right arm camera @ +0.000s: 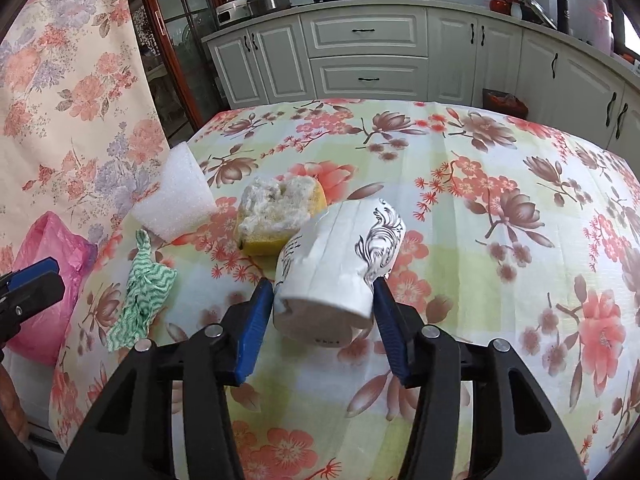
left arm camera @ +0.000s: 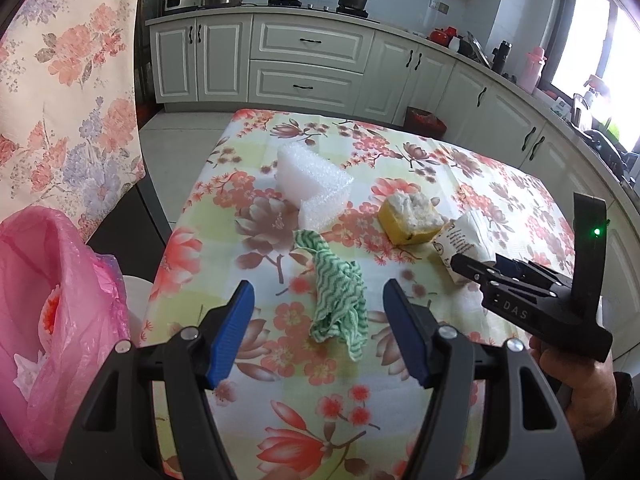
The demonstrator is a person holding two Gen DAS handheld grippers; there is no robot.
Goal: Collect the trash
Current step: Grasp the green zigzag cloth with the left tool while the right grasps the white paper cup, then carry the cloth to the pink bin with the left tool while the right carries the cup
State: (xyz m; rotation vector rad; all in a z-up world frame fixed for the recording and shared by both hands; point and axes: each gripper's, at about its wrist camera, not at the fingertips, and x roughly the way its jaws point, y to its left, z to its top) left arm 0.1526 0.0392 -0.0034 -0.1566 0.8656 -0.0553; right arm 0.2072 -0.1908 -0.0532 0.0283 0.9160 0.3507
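The white paper cup (right arm camera: 338,268) is lying on its side on the floral tablecloth (right arm camera: 500,208), its base turned toward the right wrist camera and a black feathery print curling across its crumpled wall; small dark lettering runs down the wall, too small to read. The right gripper (right arm camera: 324,300) is closing its blue pads against both sides of the cup near the base, so the cup is sitting gripped between them. Just behind it a yellow sponge (right arm camera: 276,220) with a torn grey-white top is resting, then a white foam block (right arm camera: 176,204), and to the left a crumpled green-and-white wavy cloth (right arm camera: 140,292). The left wrist view is showing what the other only glimpses: a pink plastic bag (left arm camera: 60,312) gaping open beside the table's edge, the hand (left arm camera: 576,384) carrying the right gripper, and "DAS" moulded on that gripper's body. The left gripper (left arm camera: 320,308) is hanging partly open, gripping nothing, with the cloth lying between its fingers.
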